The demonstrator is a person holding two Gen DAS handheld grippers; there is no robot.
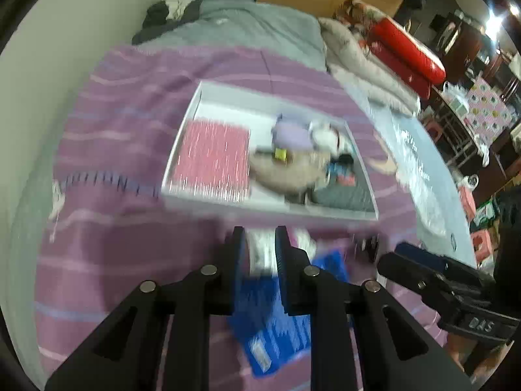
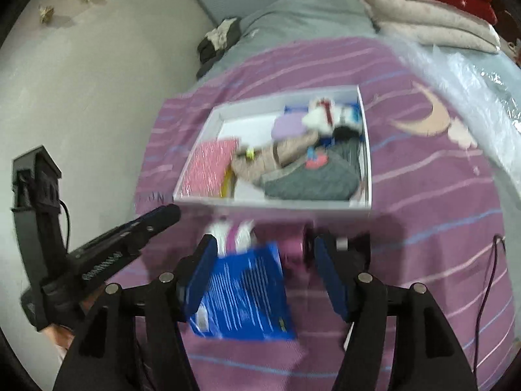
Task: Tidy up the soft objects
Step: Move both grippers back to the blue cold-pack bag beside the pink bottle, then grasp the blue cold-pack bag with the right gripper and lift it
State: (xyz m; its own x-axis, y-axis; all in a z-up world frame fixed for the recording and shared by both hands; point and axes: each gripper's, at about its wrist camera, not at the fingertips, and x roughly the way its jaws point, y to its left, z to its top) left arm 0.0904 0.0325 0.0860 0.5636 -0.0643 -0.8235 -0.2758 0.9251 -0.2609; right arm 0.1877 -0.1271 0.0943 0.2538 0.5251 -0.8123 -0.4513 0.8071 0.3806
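A white box lies on the purple striped bedspread. It holds a pink glittery pad, a lilac piece, a beige cloth, a grey knit and a white plush. In front of the box lie a blue packet, a white-and-pink soft item and a pink roll. My left gripper hovers over them with a narrow gap and holds nothing. My right gripper stands wide open above the packet and the roll.
Grey-beige pillows and red cushions are stacked at the head of the bed. A dark clothes heap lies by the wall. Clear plastic sheeting covers the bed's right side. A thin cable crosses the bedspread.
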